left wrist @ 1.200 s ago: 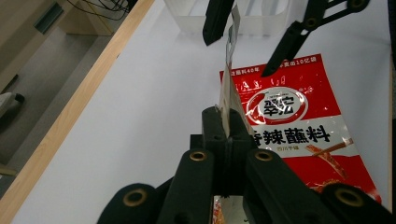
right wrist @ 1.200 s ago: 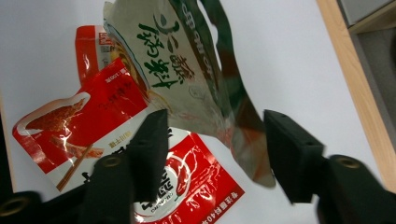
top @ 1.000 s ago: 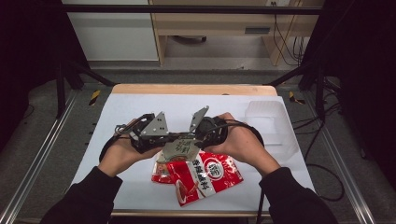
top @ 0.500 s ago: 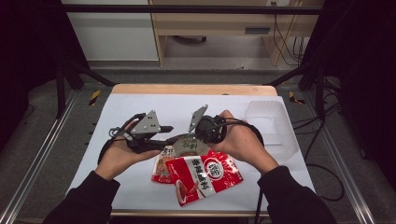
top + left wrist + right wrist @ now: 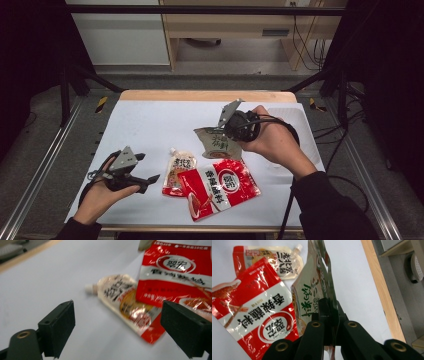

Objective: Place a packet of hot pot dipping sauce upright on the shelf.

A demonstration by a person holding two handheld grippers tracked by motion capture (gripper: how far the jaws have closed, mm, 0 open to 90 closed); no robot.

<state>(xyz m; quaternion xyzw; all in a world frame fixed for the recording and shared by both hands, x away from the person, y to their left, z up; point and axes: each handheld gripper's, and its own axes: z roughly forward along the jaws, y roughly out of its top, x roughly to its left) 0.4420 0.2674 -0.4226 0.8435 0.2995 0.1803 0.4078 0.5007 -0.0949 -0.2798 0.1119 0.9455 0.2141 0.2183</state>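
I see the white table [image 5: 150, 125] as the biggest thing here, with a clear plastic tray [image 5: 300, 125] lying at its right edge. On the table, nearest me, lies the large red packet [image 5: 222, 187], flat, and its left end overlaps the lower part of the small spouted pouch [image 5: 179, 170], whose cap points away from me. Those two lie between my two hands.

My right gripper [image 5: 225, 131] has its jaws pressed tight on an edge of the grey-green pouch [image 5: 214, 142], which hangs off the table just beyond the red packet; in the right gripper view the pouch [image 5: 312, 297] stands on edge and blocks much of the view ahead.

My left gripper [image 5: 150, 167] sits low at the near left of the table, jaws spread with nothing between them, aimed at the spouted pouch [image 5: 120, 297]; its jaws have just been opening.

A second ago both grippers met at the grey-green pouch over mid-table. Since then the left one has let go and dropped away to the left, and the spouted pouch, then largely hidden beneath the hands, now lies in plain sight.
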